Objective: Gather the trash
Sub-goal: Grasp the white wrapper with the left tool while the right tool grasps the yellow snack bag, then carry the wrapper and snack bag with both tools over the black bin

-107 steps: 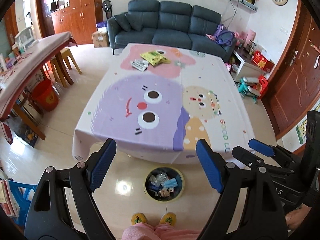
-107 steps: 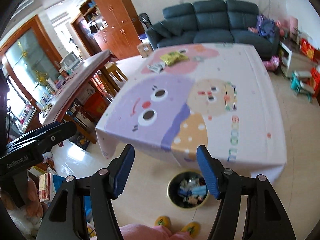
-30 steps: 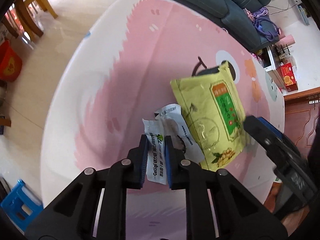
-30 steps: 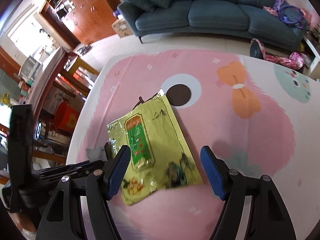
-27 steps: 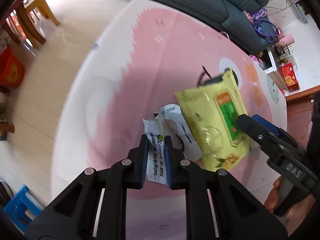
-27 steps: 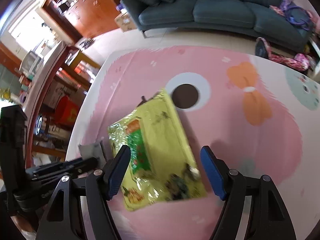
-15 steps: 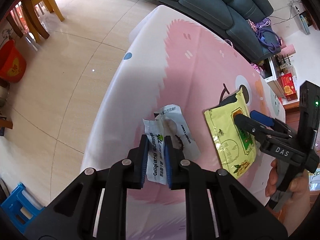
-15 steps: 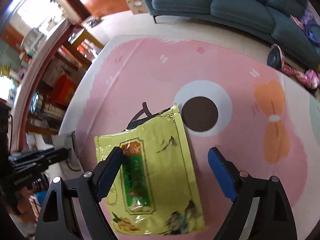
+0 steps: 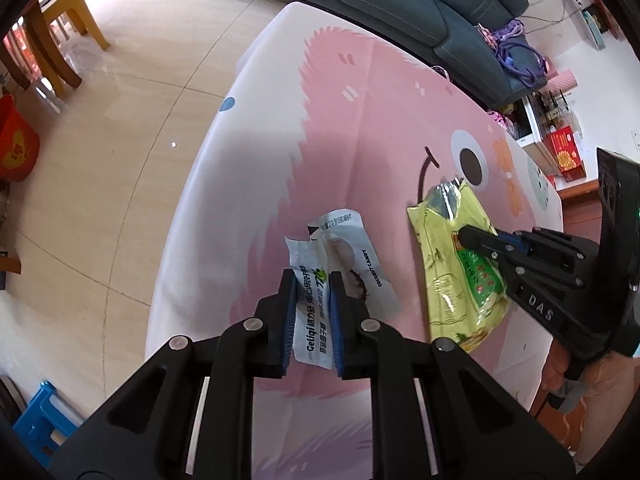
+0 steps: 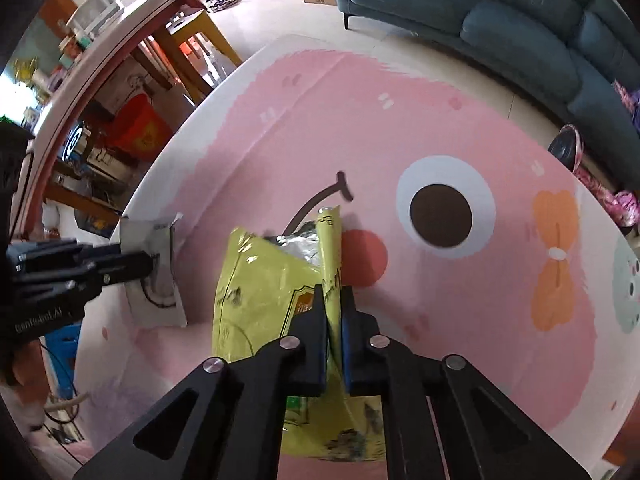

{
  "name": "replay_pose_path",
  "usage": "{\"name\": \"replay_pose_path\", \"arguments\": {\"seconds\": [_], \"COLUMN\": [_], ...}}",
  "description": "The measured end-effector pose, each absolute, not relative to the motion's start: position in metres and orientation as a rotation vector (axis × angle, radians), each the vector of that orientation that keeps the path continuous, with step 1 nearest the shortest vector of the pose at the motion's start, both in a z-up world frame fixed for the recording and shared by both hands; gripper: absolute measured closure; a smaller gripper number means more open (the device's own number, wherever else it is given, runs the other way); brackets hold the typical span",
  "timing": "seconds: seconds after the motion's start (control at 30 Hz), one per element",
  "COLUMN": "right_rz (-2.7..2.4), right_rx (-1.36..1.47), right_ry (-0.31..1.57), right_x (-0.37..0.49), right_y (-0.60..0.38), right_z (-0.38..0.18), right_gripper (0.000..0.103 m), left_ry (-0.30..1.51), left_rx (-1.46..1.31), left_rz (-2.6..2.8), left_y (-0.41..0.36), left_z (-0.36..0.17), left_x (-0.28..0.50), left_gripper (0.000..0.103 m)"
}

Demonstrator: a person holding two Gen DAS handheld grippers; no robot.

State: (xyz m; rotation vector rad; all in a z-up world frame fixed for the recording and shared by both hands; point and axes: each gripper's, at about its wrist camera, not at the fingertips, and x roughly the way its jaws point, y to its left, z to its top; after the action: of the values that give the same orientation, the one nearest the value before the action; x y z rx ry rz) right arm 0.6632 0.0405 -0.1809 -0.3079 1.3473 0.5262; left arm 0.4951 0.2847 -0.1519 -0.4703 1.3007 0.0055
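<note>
Since half a second ago: right gripper (image 10: 333, 312) gone from wide open over the yellow snack bag (image 10: 260, 280) to pinched shut on it, and the bag's torn mouth now lifted, silver lining showing. Left gripper (image 9: 312, 292) unchanged, fingers narrow and clamped on the white candy wrapper (image 9: 332, 264), same hold as before.

Seen from the left wrist: white candy wrapper gripped near its lower half, printed end sticking out past the fingertips, "COCONUT CANDY" readable along its right edge. Probably raised off the tablecloth (image 9: 280, 128) rather than lying flat, though hard to judge from this angle. Off to the right, the yellow snack bag (image 9: 452, 256) with the other tool's black jaws closed across its middle, and a hand (image 9: 592, 376) partly visible under that tool at the frame edge.

Seen from the right wrist: blue-padded fingers nearly together, a fold of the yellow bag squeezed between them, bag standing up crumpled above the pink cartoon face on the cloth. To the left, the left gripper (image 10: 148, 266) with the white wrapper (image 10: 156, 268) caught at its tip, close to the table's edge and apart from the bag.

Beyond the table: dark blue sofa (image 10: 500, 12), wooden side table (image 10: 132, 28), red bucket (image 10: 140, 128), tiled floor (image 9: 100, 152).
</note>
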Motion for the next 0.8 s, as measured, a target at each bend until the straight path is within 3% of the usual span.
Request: {"name": "replay_pose_path", "arguments": {"seconds": [0.4, 0.8], "right_rz": [0.397, 0.319], "right_rx": [0.028, 0.130], "right_ry": [1.191, 1.017], "right_x": [0.562, 0.327], "right_y": [-0.022, -0.094], "right_z": [-0.120, -0.029], "right_gripper": [0.101, 0.101], "left_ry": [1.223, 1.079], "left_rx": [-0.352, -0.269], "left_rz": [-0.090, -0.154], "left_y": [0.255, 0.176], "left_z": [-0.106, -0.016], "left_x": [0.445, 0.279], "left_gripper": [0.091, 0.091]}}
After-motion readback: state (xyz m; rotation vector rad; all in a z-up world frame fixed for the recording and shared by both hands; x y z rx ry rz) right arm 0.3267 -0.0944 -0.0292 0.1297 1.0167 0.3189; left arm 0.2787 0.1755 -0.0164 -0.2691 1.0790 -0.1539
